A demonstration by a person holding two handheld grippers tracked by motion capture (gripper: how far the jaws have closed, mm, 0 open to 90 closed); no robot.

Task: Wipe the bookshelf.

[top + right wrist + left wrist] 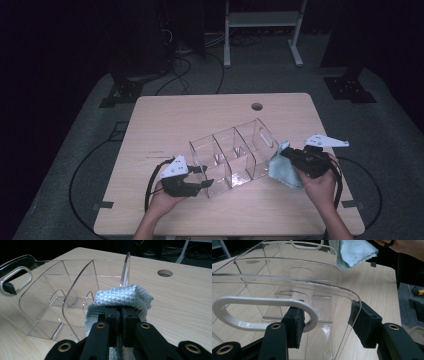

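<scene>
1. The clear acrylic organizer (234, 156) sits near the middle of the worktop (165, 120). Its long axis runs from about 8 o'clock near the person's left hand to 2 o'clock at the far right, and dividers split it into compartments along that line.
2. The left gripper (200, 184) is at the organizer's 8 o'clock end. In the left gripper view its fingers (294, 325) stand one on either side of the clear end wall beside the white-edged handle cut-out (262, 312). They look clenched on the wall, steadying the organizer.
3. The right gripper (290, 156) is at the 3 o'clock side, its fingers (113, 315) clamped tight on a light blue microfiber cloth (120, 300).
4. The cloth is just beside, perhaps touching, the outer face of the end wall at the organizer's 2 o'clock end. From the right fingers the organizer lies toward 9 o'clock, so the right hand is nearer to that wall.
5. My judgement: the coming move is a wipe along that end wall, and it depends on the left grip stopping the organizer from sliding toward 8 o'clock.
</scene>
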